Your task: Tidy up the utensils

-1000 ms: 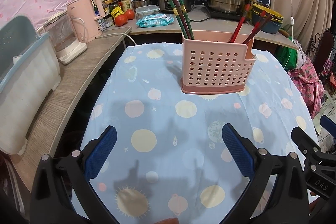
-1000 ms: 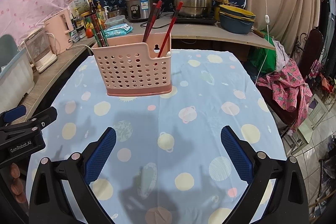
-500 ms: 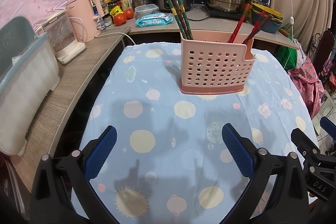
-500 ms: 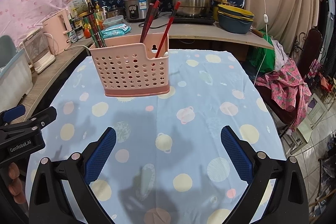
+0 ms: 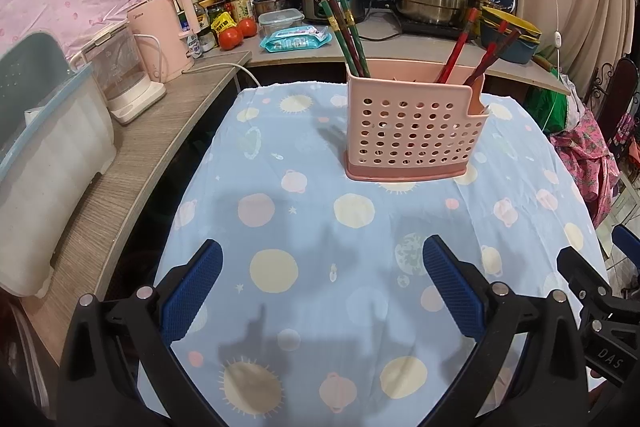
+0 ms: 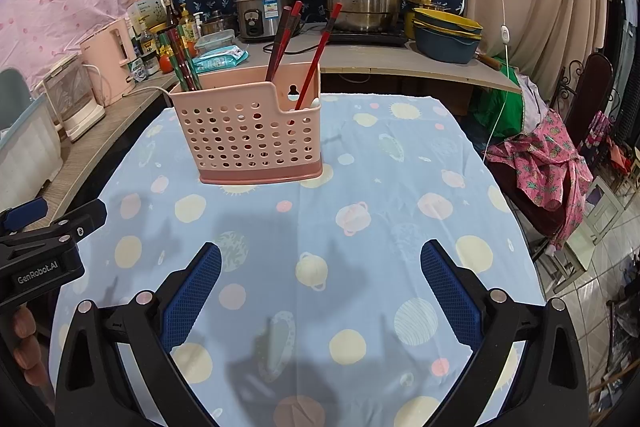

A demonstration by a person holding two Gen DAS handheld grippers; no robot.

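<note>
At twelve o'clock on the surface (image 6: 400, 187), draped in a blue cloth printed with planets and suns, stands a perforated pink plastic utensil holder (image 6: 250, 139) with a solid darker base. Green chopsticks (image 5: 347, 35) lean in its left compartment, red chopsticks (image 6: 316, 59) in its right. Left hand-held gripper (image 5: 320, 291), marked "GenRobot.AI" on its body in the right wrist view: jaws wide, empty, blue textured pads. Right hand-held gripper (image 6: 320, 291), marked "DAS" in the left wrist view: likewise wide and empty.
</note>
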